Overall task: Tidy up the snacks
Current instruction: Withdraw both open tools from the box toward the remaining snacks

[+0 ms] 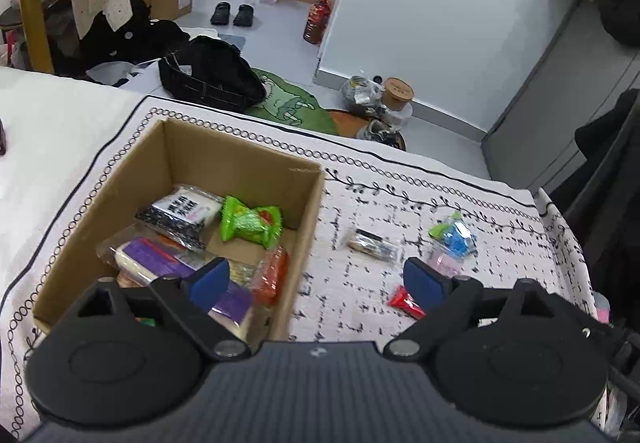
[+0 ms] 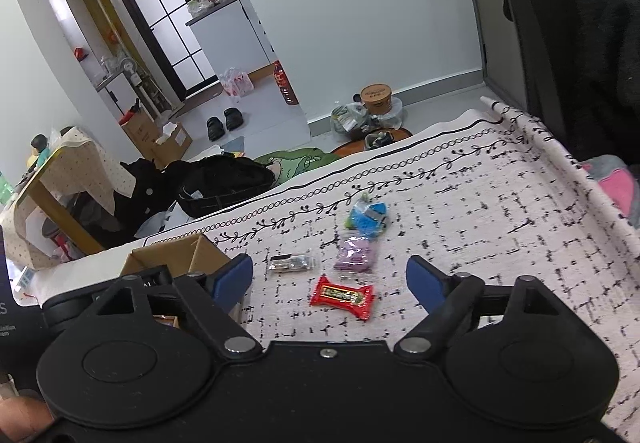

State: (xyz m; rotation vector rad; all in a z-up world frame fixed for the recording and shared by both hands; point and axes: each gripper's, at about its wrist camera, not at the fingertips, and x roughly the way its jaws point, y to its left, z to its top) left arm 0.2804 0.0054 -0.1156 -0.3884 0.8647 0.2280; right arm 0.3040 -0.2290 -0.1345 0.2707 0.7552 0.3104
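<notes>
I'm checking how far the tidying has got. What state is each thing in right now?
cardboard box: open-topped, partly filled with snacks
green snack: inside the box
red snack: loose on the tablecloth
purple snack: loose on the tablecloth
blue-green snack: loose on the tablecloth
clear-wrapped snack: loose on the tablecloth
left gripper: open, empty
right gripper: open, empty

Floor beyond the patterned cloth (image 2: 480, 203): black bag (image 1: 208, 77) beside green rug (image 1: 288, 107), pair of black slippers (image 1: 234, 13), red bottle (image 1: 318, 19) against the white wall.
</notes>
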